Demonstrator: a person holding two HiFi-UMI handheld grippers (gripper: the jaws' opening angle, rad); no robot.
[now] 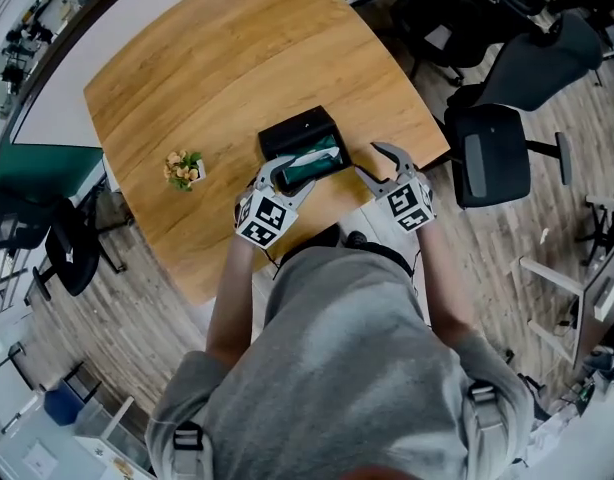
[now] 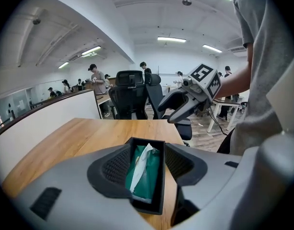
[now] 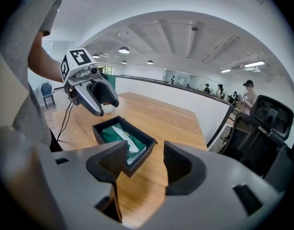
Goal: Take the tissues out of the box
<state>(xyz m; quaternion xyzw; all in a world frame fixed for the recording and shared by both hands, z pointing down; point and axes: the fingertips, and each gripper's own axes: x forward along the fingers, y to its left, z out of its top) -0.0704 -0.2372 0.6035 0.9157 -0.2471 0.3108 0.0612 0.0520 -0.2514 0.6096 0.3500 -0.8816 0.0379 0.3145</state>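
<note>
The tissues [image 1: 315, 161], a green pack with a white sheet poking up, lie inside the black box [image 1: 292, 131], which sits on the bench [image 1: 237, 58] near the person's edge. The left gripper [image 1: 287, 178] hangs at the box's near end, its fingers released and spread, nothing pinched. The right gripper [image 1: 370, 160] is just right of the box, its fingers also released and empty. The step probably goes best if the left fingers pinch only the raised sheet, clear of the box walls, while the right steadies the box. A small potted plant [image 1: 184, 168] stands well left of the box and an office chair [image 1: 492, 153] off to its right; neither obstructs.
</note>
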